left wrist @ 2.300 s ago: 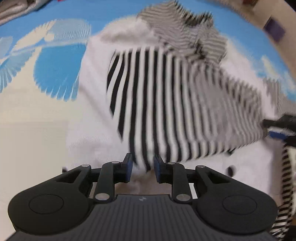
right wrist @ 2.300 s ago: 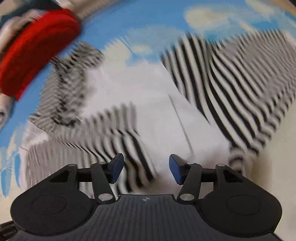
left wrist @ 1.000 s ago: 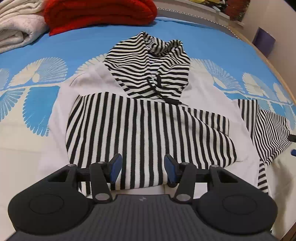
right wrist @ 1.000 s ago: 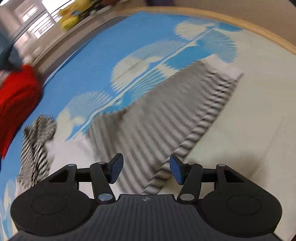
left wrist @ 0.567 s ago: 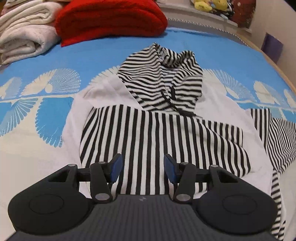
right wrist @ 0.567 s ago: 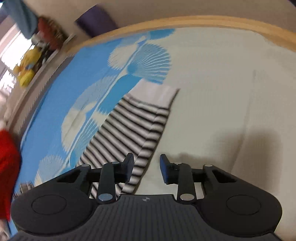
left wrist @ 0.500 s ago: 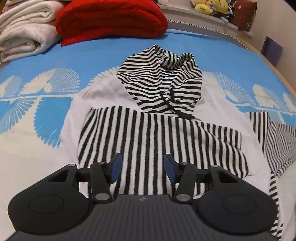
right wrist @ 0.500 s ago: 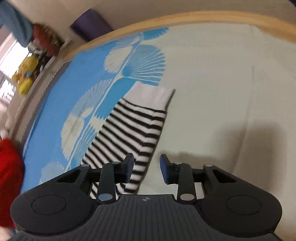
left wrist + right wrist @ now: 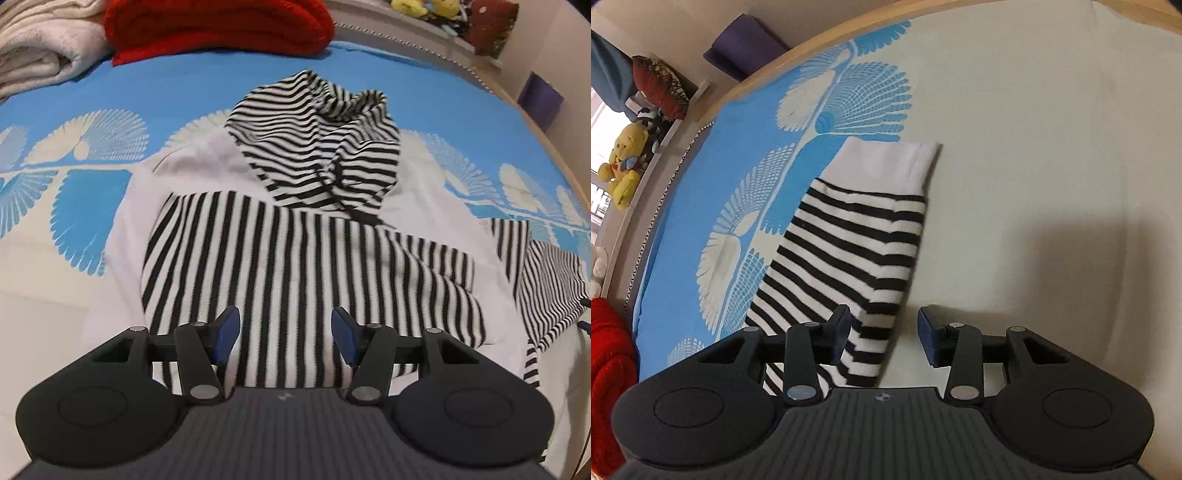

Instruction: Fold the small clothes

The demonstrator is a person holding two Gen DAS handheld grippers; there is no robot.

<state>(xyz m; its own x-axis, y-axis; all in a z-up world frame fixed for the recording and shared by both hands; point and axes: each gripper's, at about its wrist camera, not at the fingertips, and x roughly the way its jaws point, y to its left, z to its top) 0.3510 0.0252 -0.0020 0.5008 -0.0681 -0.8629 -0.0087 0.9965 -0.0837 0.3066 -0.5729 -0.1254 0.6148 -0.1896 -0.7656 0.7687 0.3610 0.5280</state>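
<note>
L sleeve now folded across the striped hoodie [image 9: 295,258] on bed; left gripper [image 9: 284,332] just widened, empty. Right gripper [image 9: 882,332], jaws apart w/ nothing clamped, dropped over right sleeve [image 9: 857,236] — next fold.

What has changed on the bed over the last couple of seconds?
The right gripper has swung from the hoodie's body out to its unfolded sleeve; its jaws narrowed, then reopened slightly, straddling the sleeve's edge without gripping. The left gripper pulled back, its jaws widening, empty. The folded sleeve across the chest stayed put.

Hoodie [image 9: 295,258] on bed [image 9: 184,92], blankets [image 9: 147,29] behind
</note>
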